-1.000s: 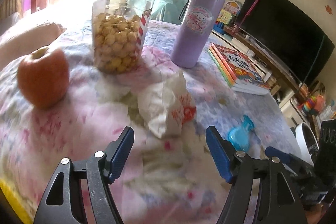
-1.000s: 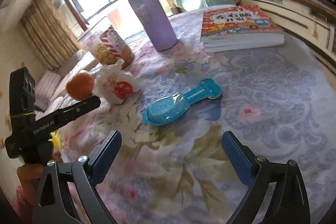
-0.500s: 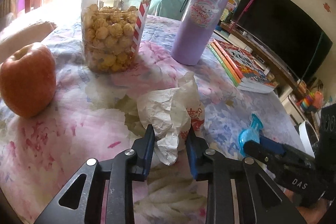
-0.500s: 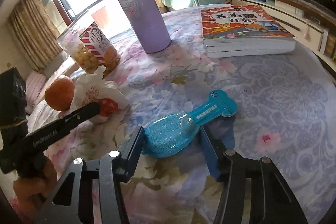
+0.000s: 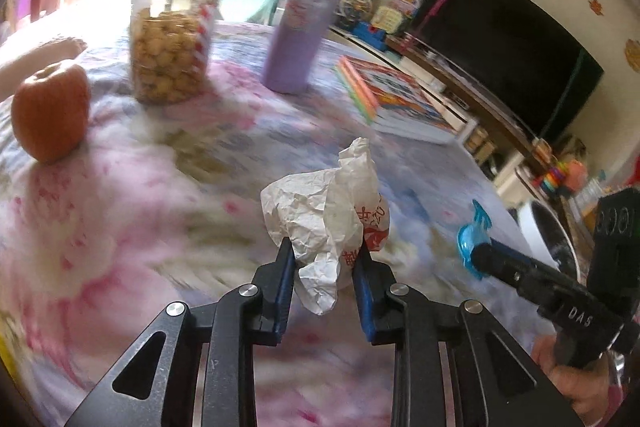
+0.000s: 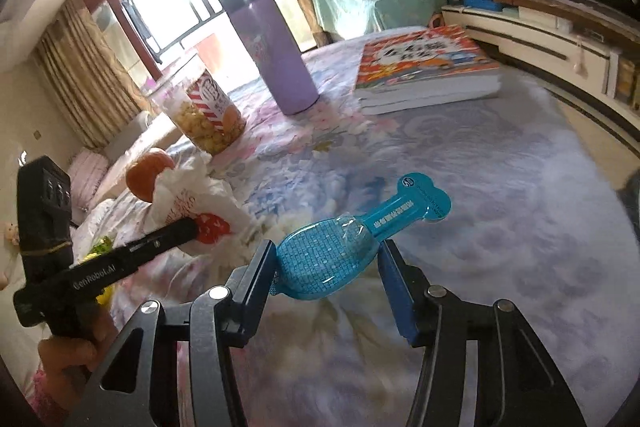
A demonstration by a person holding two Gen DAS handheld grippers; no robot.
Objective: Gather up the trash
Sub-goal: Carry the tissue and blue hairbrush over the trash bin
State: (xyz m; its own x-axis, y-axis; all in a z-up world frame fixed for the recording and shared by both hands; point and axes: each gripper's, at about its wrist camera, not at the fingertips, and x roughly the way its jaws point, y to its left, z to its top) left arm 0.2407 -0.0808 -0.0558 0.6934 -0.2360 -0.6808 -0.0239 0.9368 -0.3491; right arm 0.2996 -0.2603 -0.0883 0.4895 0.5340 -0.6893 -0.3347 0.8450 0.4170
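While the left tool pinches the crumpled paper wrapper between its blue pads, the right tool grips the blue plastic package by its wide end (the narrow end points away, above the flowered cloth).

- The left wrist view looks down along its claw, close over the surface, facing the jar, flask and TV.
- The right wrist view looks down along its claw, equally close, facing the window.
- Both share the jar, flask, apple, books and wrapper; each shows the other claw.
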